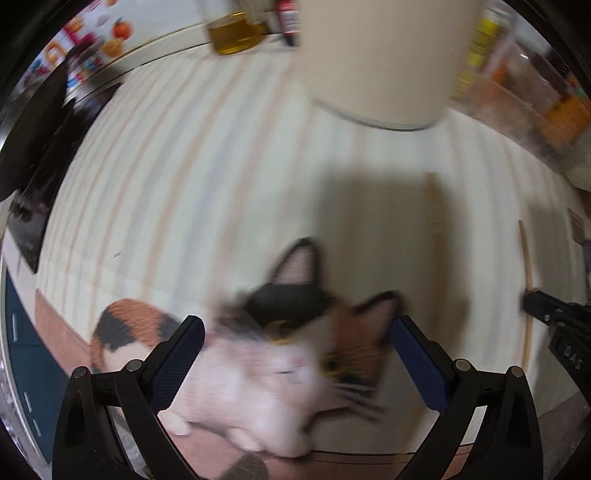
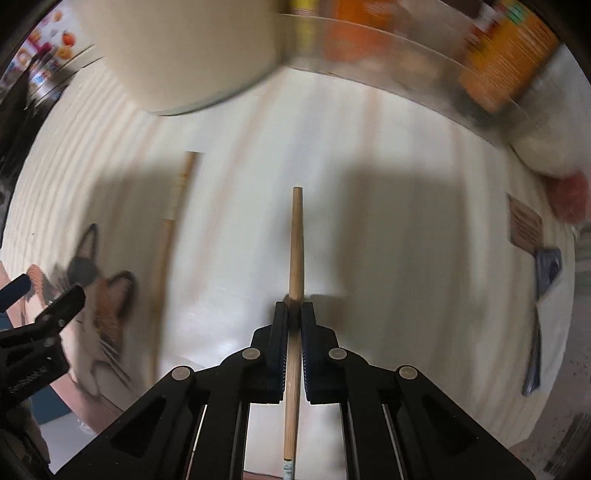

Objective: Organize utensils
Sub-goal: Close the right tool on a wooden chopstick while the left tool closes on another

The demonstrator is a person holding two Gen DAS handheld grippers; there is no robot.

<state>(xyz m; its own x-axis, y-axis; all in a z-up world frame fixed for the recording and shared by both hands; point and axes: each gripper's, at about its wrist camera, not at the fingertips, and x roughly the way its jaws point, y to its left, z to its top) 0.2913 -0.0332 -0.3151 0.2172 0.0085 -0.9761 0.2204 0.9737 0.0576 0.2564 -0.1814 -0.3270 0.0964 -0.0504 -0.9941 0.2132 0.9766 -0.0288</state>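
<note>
My right gripper (image 2: 294,308) is shut on a wooden chopstick (image 2: 296,236), held above the striped mat with its blunt end pointing away from me. In the left wrist view the same chopstick (image 1: 526,266) and the right gripper (image 1: 532,302) show at the right edge. A second wooden chopstick (image 2: 173,221) lies flat on the mat to the left; it also shows in the left wrist view (image 1: 436,225). A cream cylindrical holder (image 1: 380,62) stands at the back; it also shows in the right wrist view (image 2: 184,51). My left gripper (image 1: 297,328) is open and empty over the mat's cat picture (image 1: 295,350).
The cream striped mat (image 1: 184,184) covers the table. A bottle of yellow oil (image 1: 236,33) and a clear bin of packets (image 2: 406,48) stand at the back. A dark spoon-like utensil (image 2: 535,350) and a brown tag (image 2: 524,225) lie at the mat's right edge.
</note>
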